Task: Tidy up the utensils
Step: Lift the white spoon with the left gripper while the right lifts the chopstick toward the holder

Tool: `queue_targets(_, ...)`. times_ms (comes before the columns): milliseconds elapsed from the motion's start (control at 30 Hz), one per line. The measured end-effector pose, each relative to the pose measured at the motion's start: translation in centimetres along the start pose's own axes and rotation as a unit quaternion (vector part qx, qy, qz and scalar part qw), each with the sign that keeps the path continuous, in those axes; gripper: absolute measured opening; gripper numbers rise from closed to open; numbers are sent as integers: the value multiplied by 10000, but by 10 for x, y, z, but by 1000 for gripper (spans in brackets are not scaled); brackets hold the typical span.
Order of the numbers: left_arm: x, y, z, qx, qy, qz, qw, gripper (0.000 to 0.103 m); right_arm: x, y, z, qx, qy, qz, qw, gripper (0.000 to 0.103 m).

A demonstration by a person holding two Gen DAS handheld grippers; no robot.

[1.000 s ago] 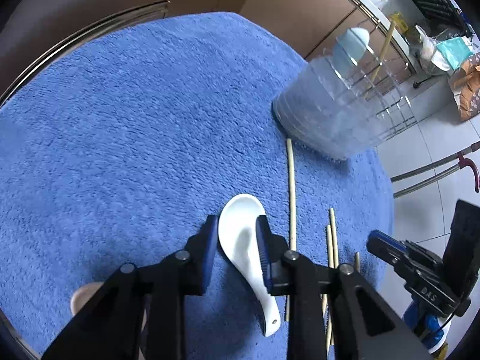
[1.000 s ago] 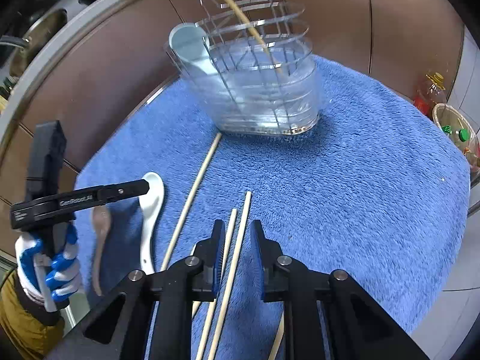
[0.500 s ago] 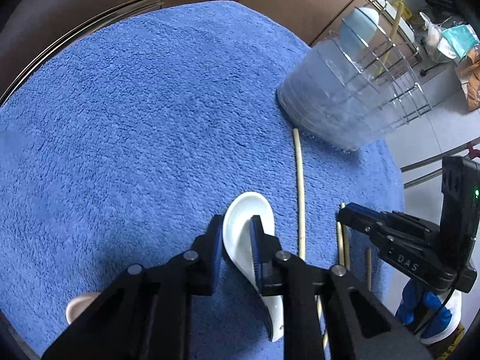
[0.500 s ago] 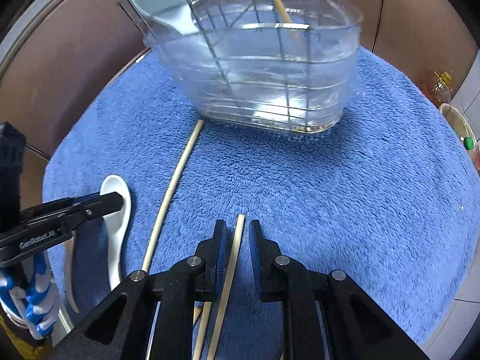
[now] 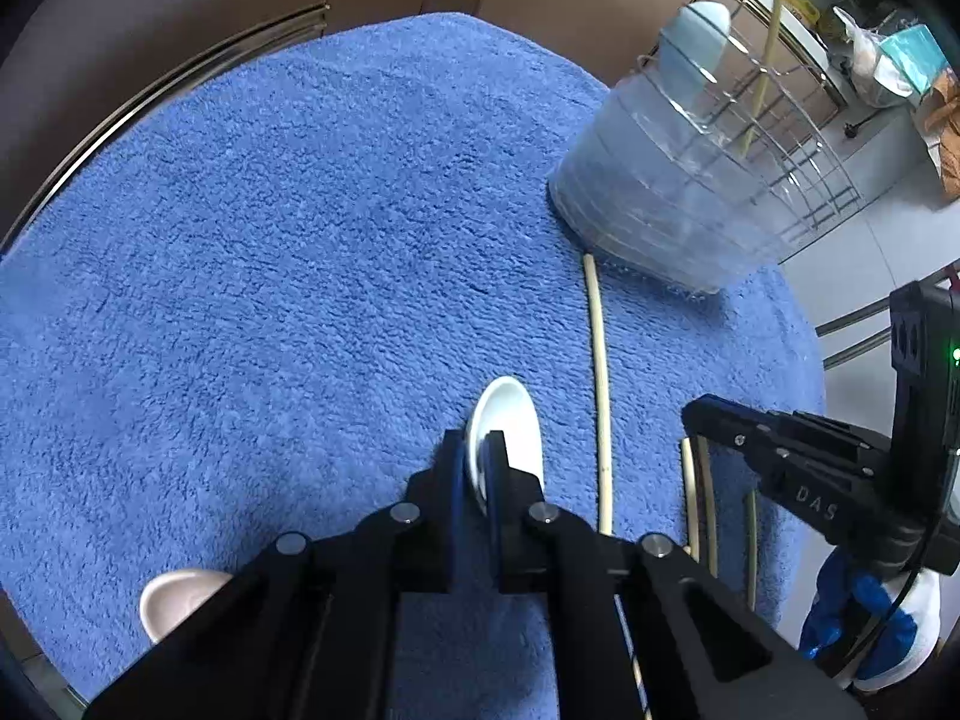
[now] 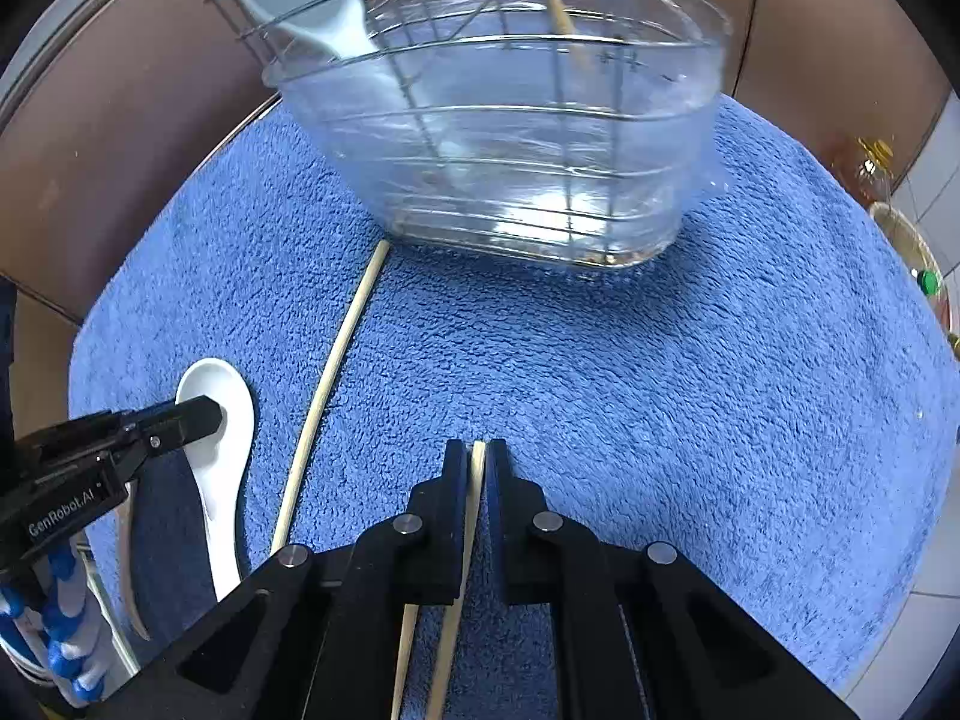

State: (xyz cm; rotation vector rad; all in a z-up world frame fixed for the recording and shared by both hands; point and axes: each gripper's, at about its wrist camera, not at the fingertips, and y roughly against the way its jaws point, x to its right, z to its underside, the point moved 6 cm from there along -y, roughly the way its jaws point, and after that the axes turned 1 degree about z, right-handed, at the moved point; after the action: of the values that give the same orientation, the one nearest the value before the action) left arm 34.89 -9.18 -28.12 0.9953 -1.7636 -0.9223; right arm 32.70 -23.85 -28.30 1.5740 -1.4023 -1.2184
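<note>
Closest to the left wrist camera, the left gripper (image 5: 477, 459) has its two black fingers pinched on the rim of a white ceramic spoon (image 5: 510, 420), whose glossy oval bowl pokes out ahead of the tips while its handle is hidden under the gripper body. At the lower left edge of that view a pale wooden spoon (image 5: 180, 597) shows only its rounded bowl, the rest cut off by the gripper frame. From the right wrist camera, the right gripper (image 6: 478, 465) is pressed together on a thin bamboo chopstick (image 6: 477, 474); a second chopstick (image 6: 403, 660) lies just beside it, mostly covered by the fingers, so its far end cannot be made out. Everything rests on a fuzzy blue towel (image 6: 720, 390) with a nubby pile. Left of the right gripper, a long pale chopstick (image 6: 336, 384) lies alone on the towel, slightly bowed by the lens, its far tip touching or nearly touching the base of the utensil holder (image 6: 510, 138). That holder, a clear ribbed plastic tub with a wire rack inside, stands at the far side of the towel; a light blue spoon (image 6: 312, 6) and a blurred wooden stick (image 6: 552, 6) lean in it, their lower ends hazy behind the plastic
</note>
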Motion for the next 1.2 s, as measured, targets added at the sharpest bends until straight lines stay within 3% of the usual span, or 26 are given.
queue_targets(400,1,58,7,659,-179,-112,9976,5,8,71,23,917,-125,-558,9941,6)
queue_targets(700,20,93,23,1044,-296,-227,9938,5,10,140,48,1764,-180,-841,9806,5)
queue_targets(1200,34,139,56,1374,-348,-378,9892,5,8,201,87,2394,-82,-980,9659,5)
